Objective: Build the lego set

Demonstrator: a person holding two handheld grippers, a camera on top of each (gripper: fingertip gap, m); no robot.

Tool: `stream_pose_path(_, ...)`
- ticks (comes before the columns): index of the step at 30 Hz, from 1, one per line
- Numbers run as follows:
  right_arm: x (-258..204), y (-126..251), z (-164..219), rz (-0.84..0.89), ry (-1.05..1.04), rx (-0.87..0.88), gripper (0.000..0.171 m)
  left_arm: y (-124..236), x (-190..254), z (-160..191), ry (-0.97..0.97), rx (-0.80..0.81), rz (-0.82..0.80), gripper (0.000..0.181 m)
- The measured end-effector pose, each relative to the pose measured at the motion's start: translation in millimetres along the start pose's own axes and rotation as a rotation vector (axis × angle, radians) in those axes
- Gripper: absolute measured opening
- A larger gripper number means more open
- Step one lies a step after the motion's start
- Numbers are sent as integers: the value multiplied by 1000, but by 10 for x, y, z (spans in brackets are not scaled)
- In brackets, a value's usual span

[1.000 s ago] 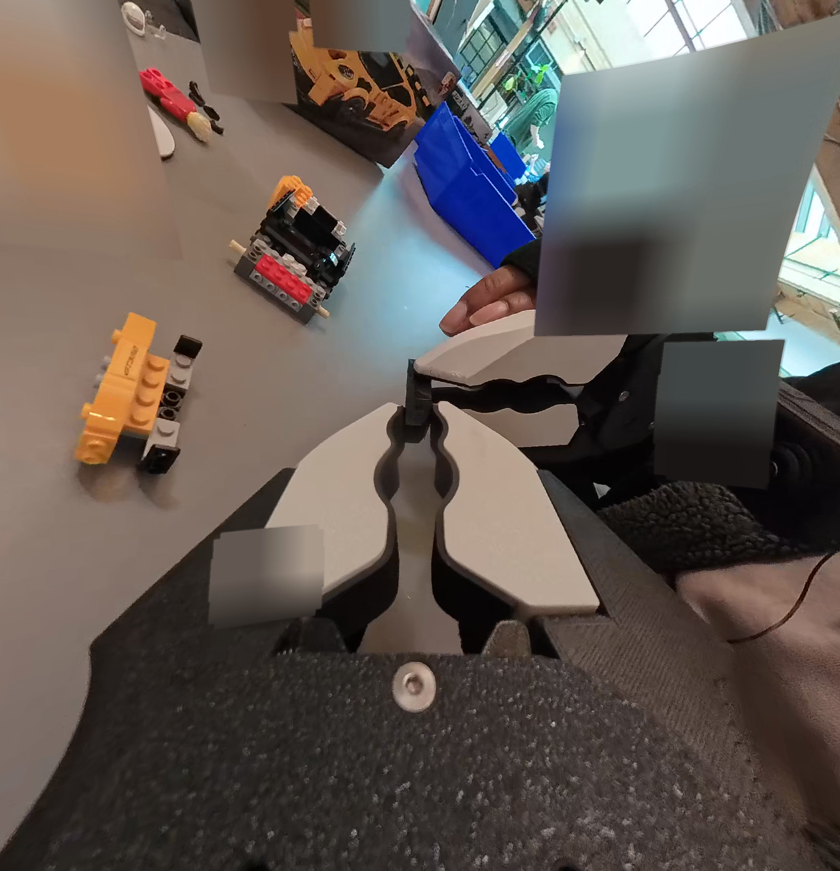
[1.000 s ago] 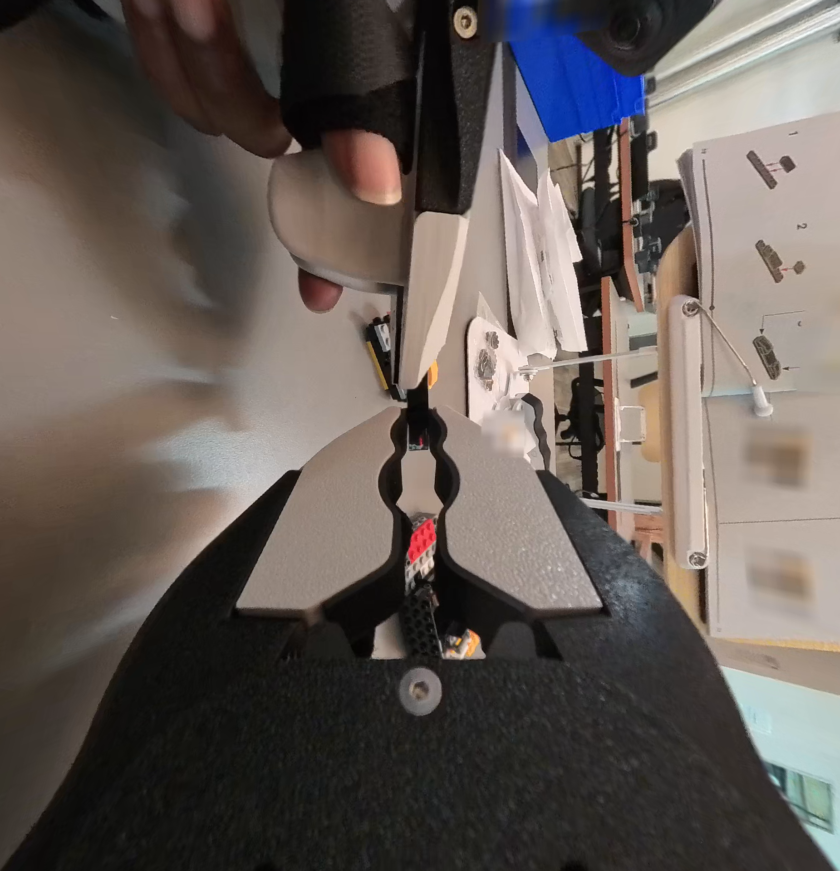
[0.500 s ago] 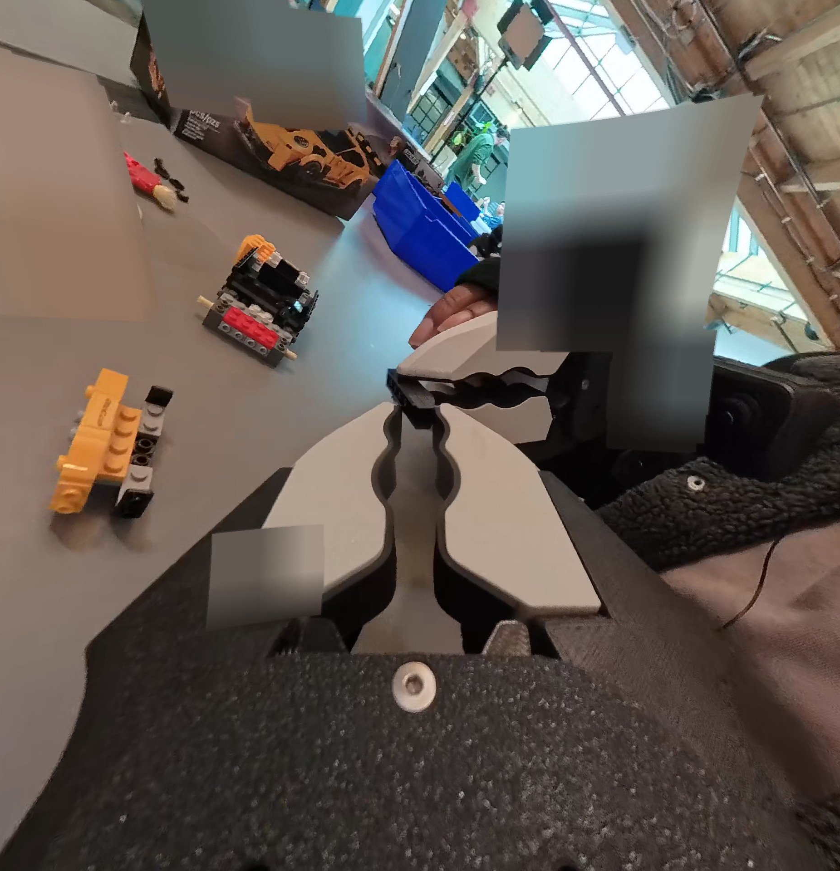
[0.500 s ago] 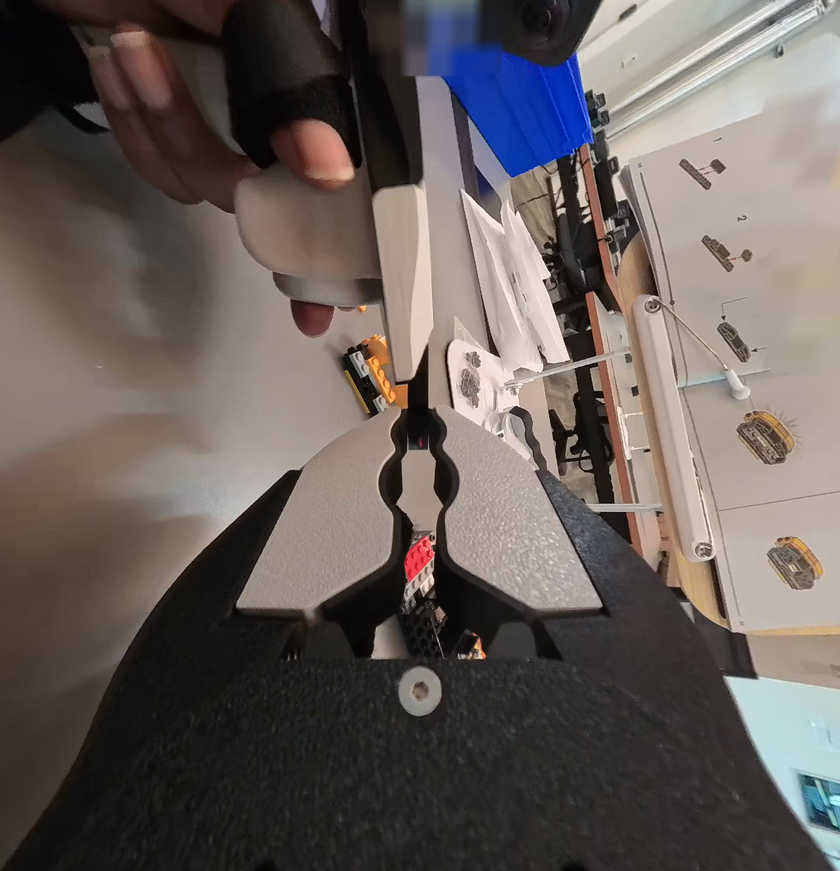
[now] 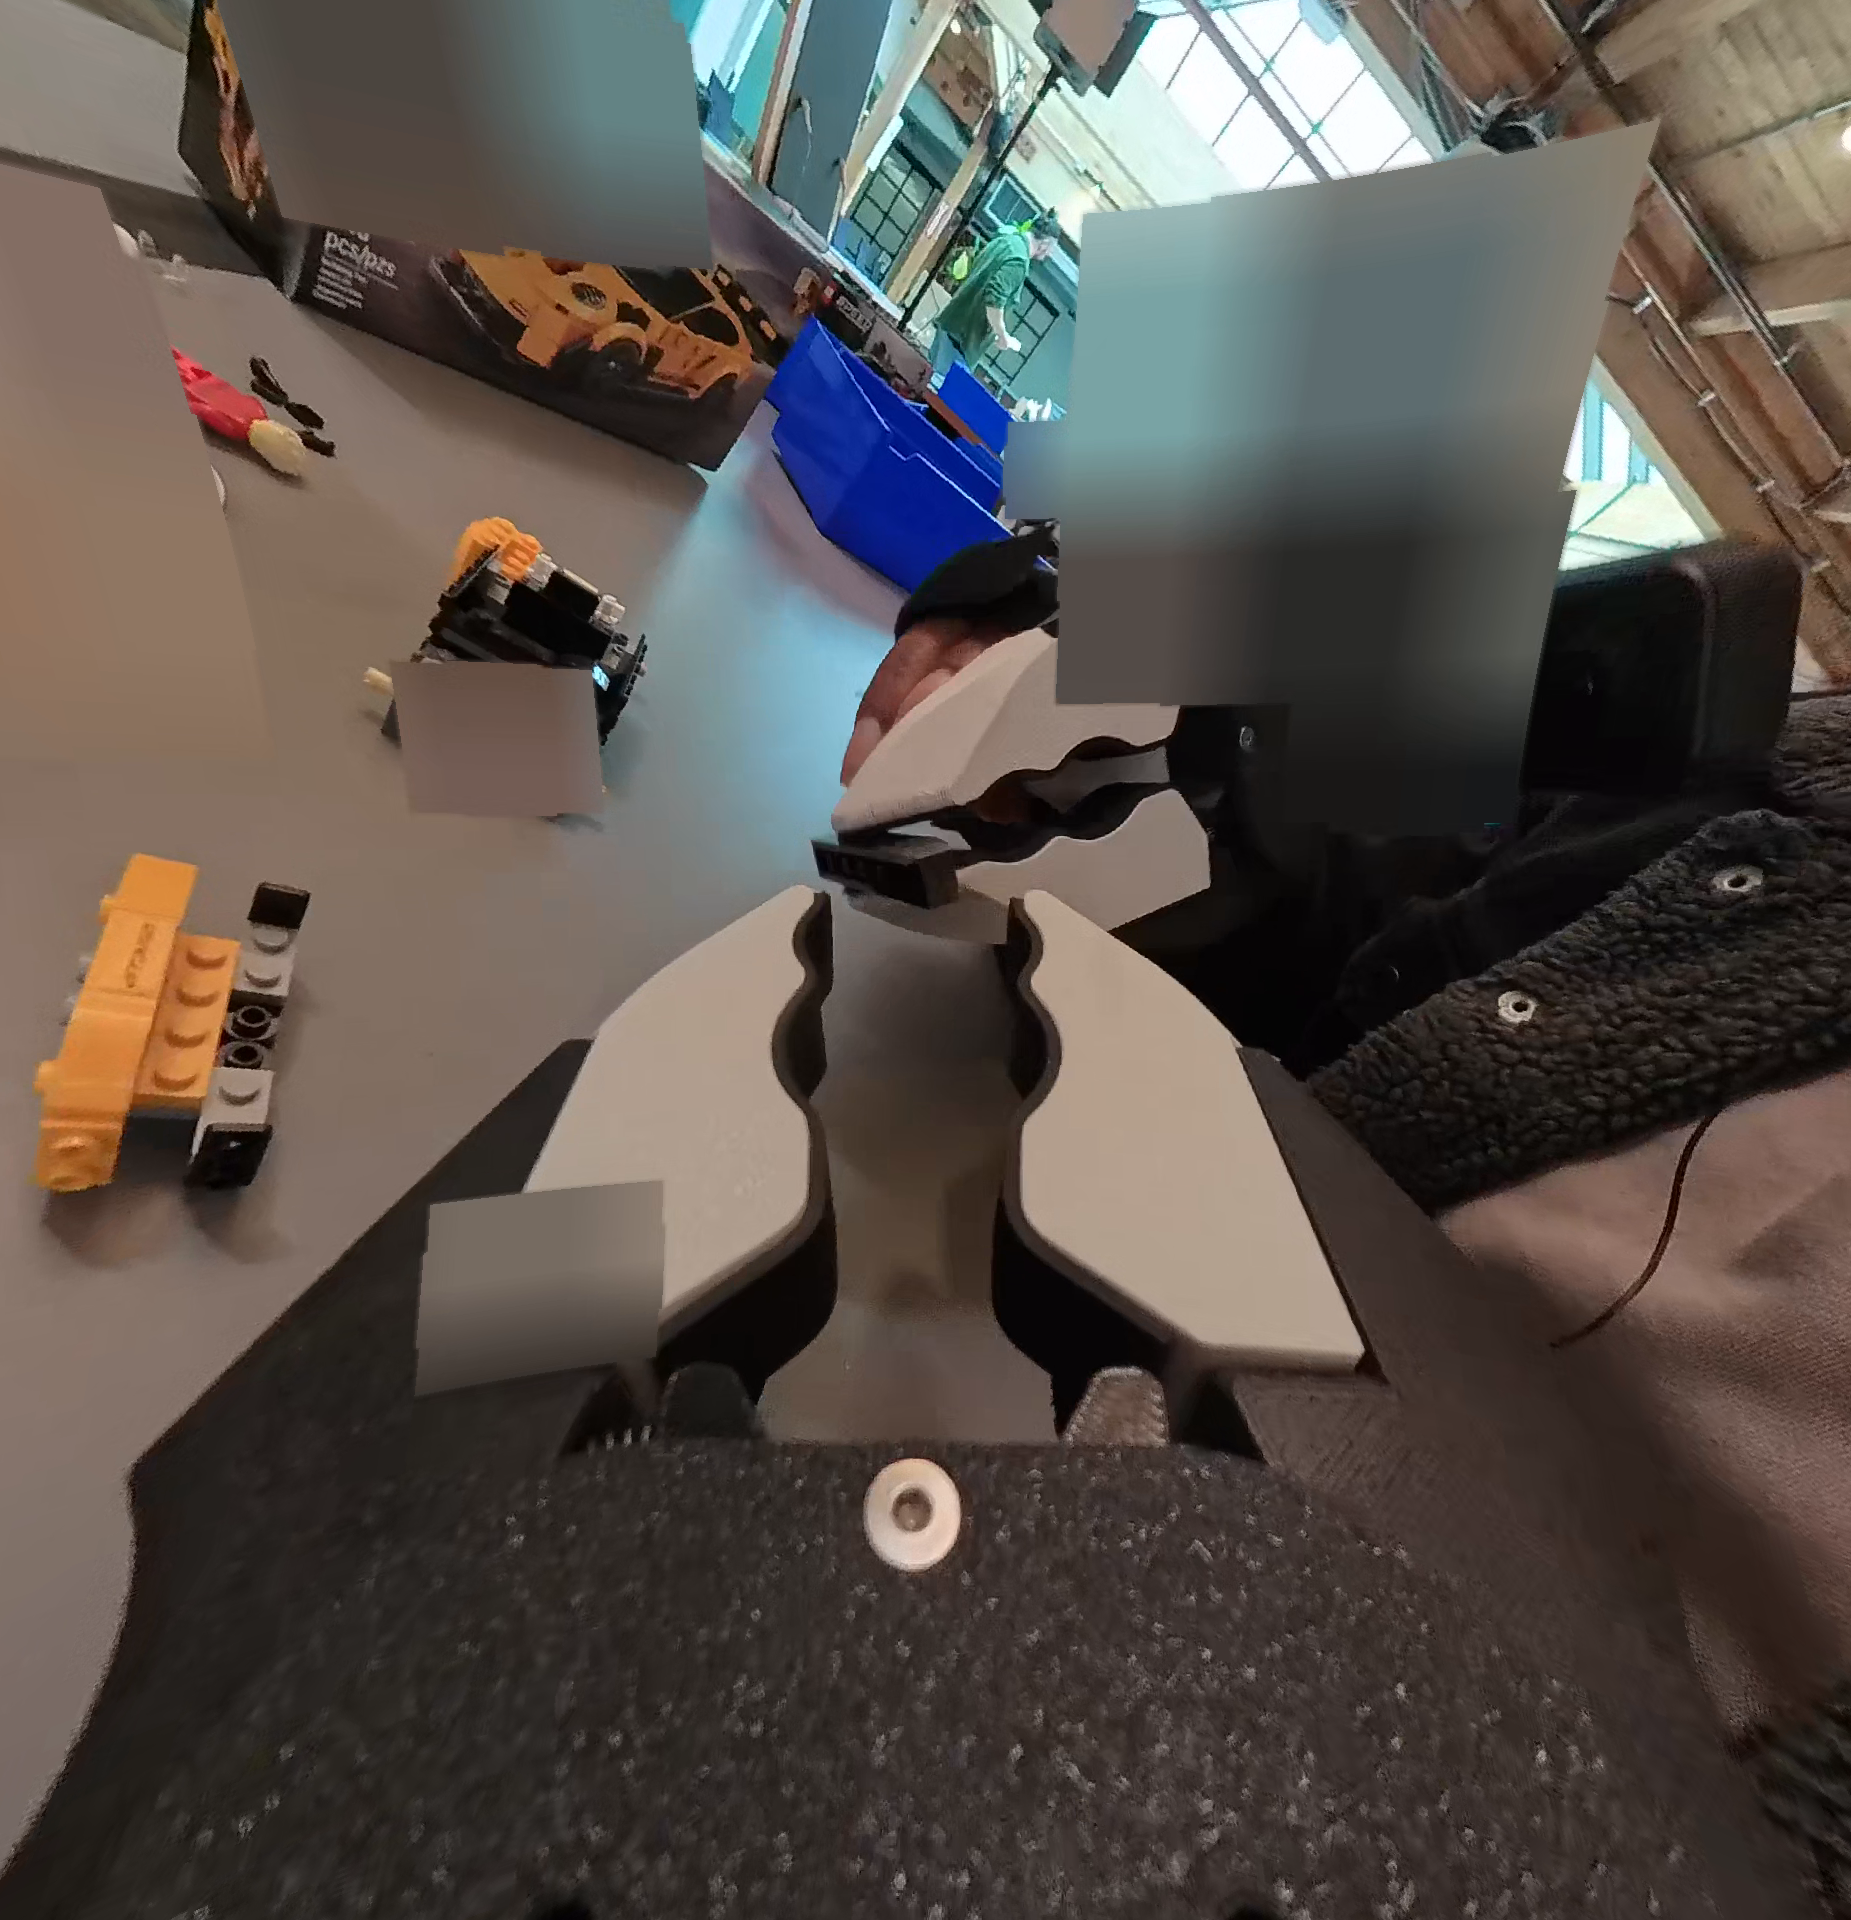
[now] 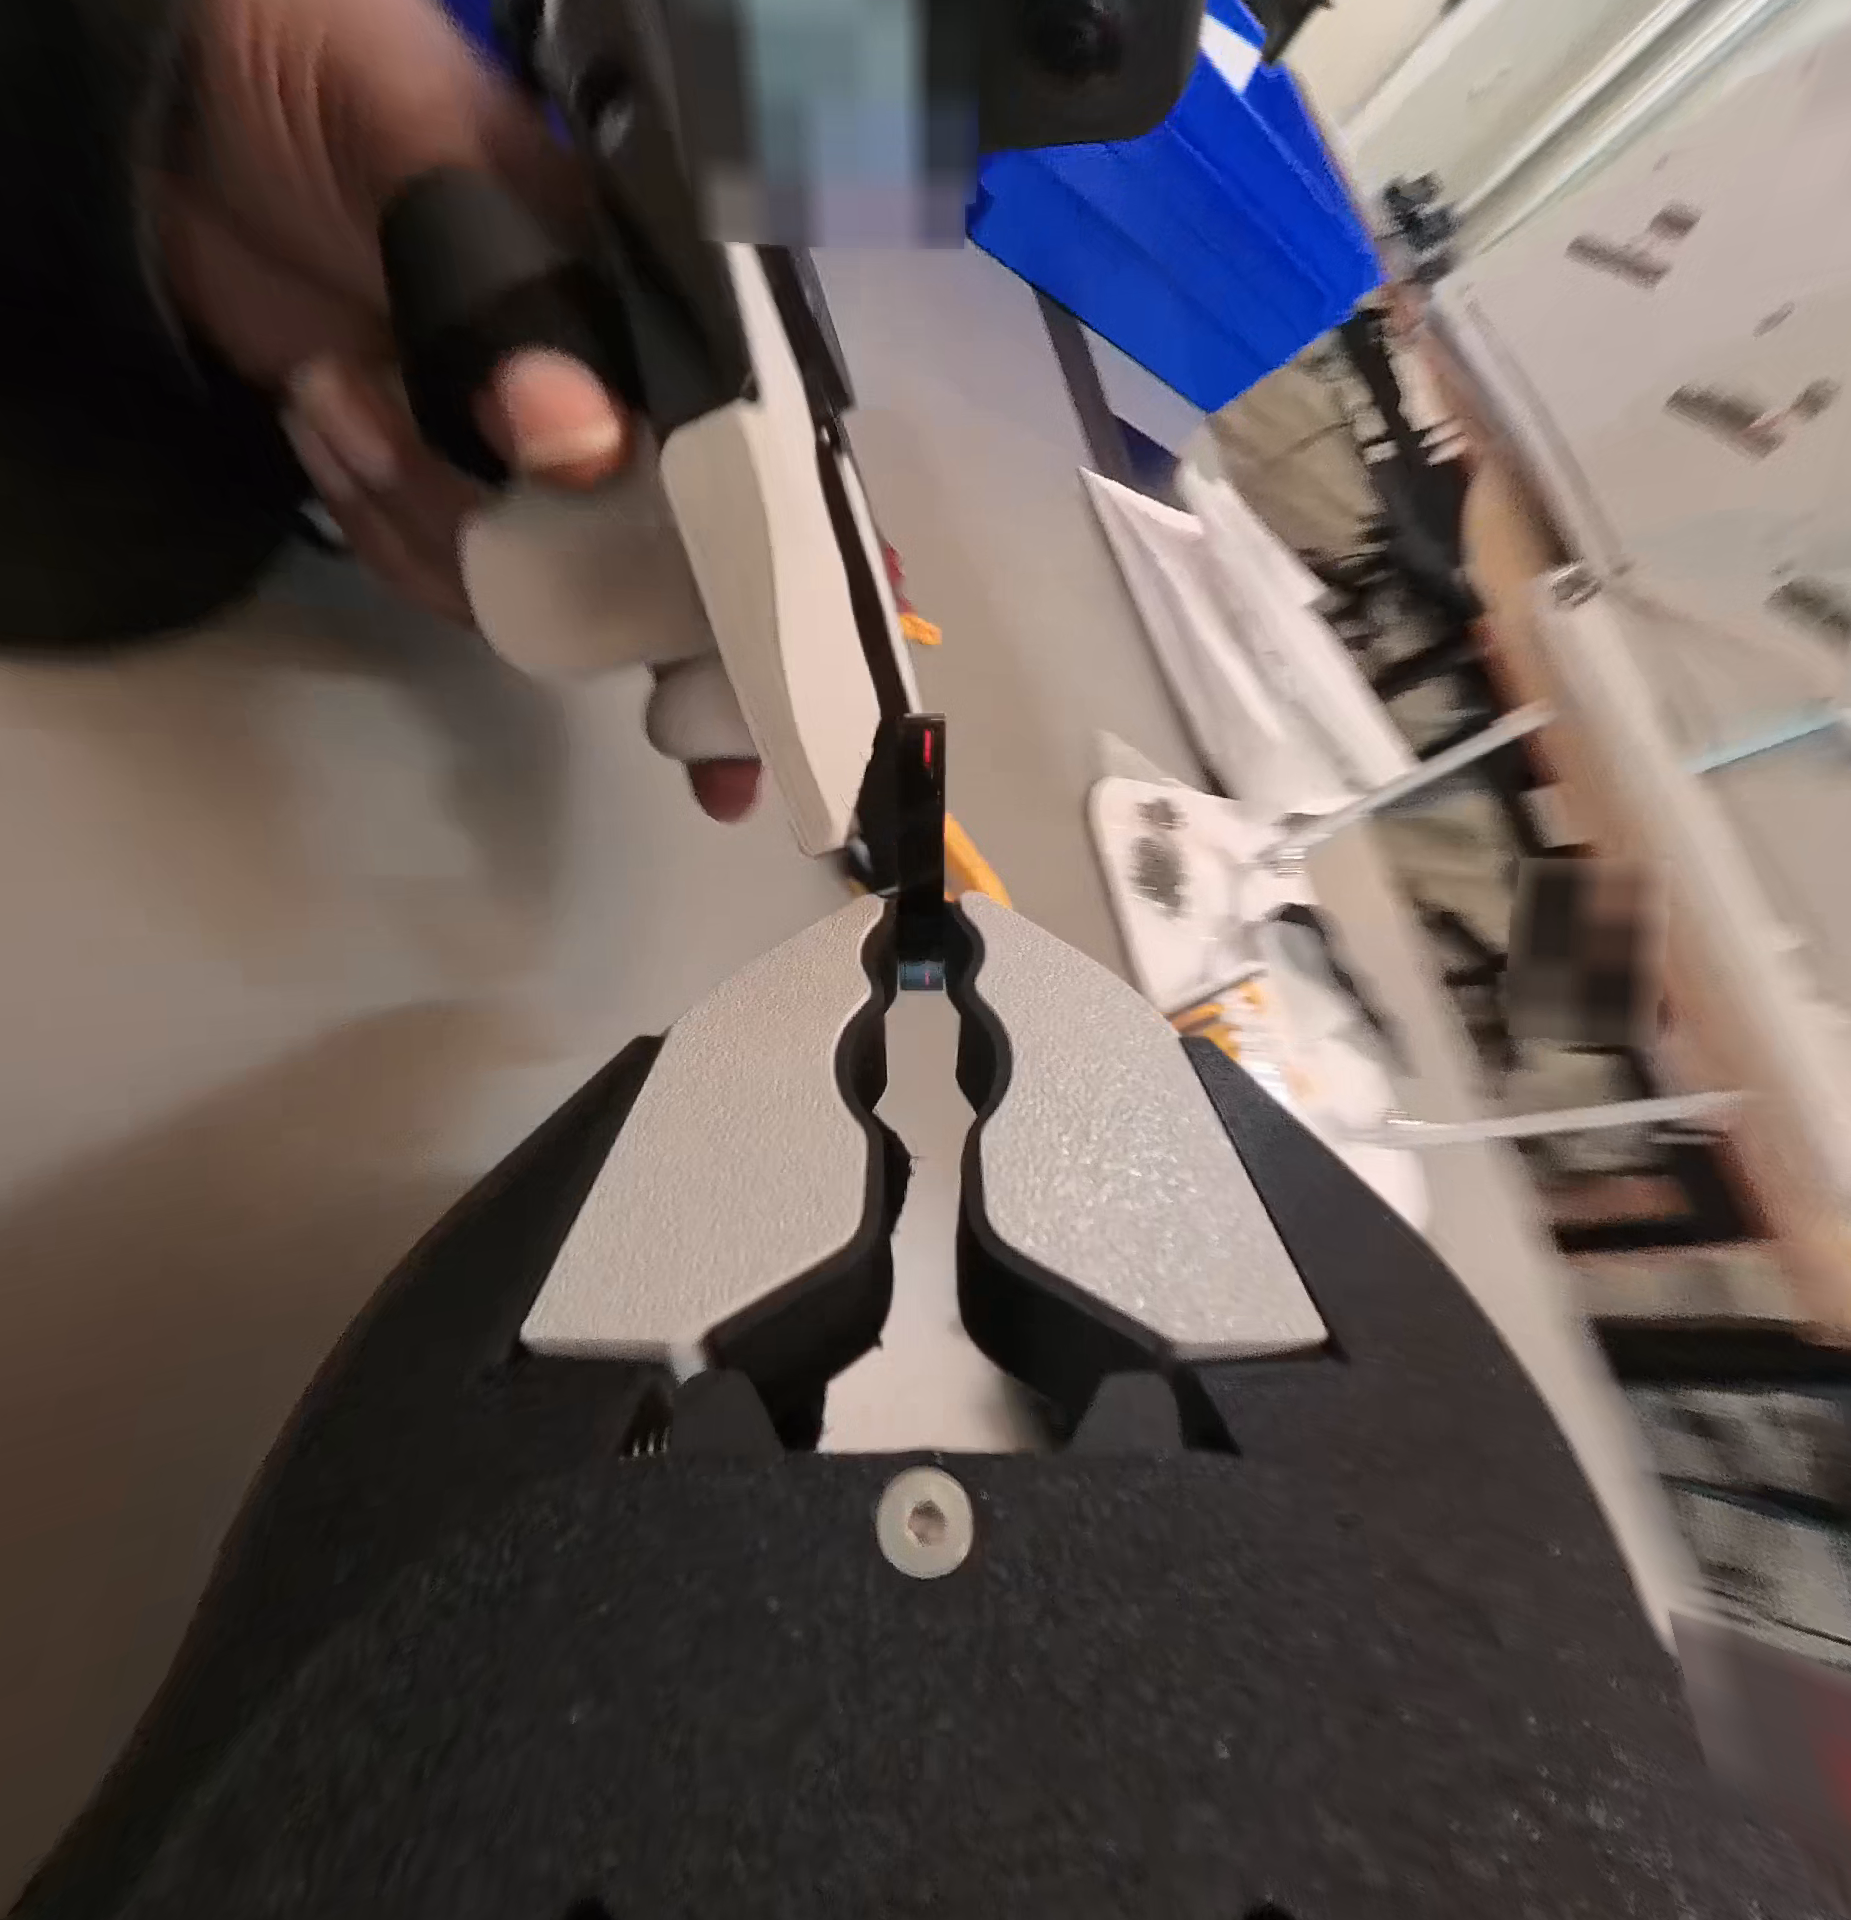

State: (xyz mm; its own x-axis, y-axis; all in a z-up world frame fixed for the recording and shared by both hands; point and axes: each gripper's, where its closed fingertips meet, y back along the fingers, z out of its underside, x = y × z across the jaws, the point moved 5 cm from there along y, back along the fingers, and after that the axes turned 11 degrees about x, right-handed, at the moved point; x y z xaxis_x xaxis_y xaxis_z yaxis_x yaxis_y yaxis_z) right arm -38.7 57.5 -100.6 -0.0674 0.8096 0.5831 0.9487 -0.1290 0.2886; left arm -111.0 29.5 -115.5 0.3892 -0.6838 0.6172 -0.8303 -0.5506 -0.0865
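Left wrist view shows the left gripper (image 5: 916, 914) with its fingers now spread wide apart and empty, where a second ago they were pinched on the black piece (image 5: 885, 864). That black piece now sits clamped in the tips of the right gripper (image 5: 905, 868), just beyond the left fingertips and above the grey table (image 5: 485, 935). In the right wrist view the right gripper (image 6: 923, 914) is closed on the narrow black piece (image 6: 916, 821), which sticks out forward, and the left gripper (image 6: 859, 821) has drawn slightly off it. On the table lie the orange sub-assembly (image 5: 147, 1029) and, farther off, the black chassis (image 5: 531, 613), both where they were.
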Motion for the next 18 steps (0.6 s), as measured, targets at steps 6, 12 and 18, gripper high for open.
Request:
stream_pose_path(6,26,38,-92,-135,-379,121,8,7,62,-45,-162,21,-5,25)
stream_pose_path(12,13,68,-123,-232,-575,175,8,9,149,-77,-296,46,10,22)
stream_pose_path(18,-36,70,-113,-274,-614,167,8,31,184,-117,-309,82,31,14)
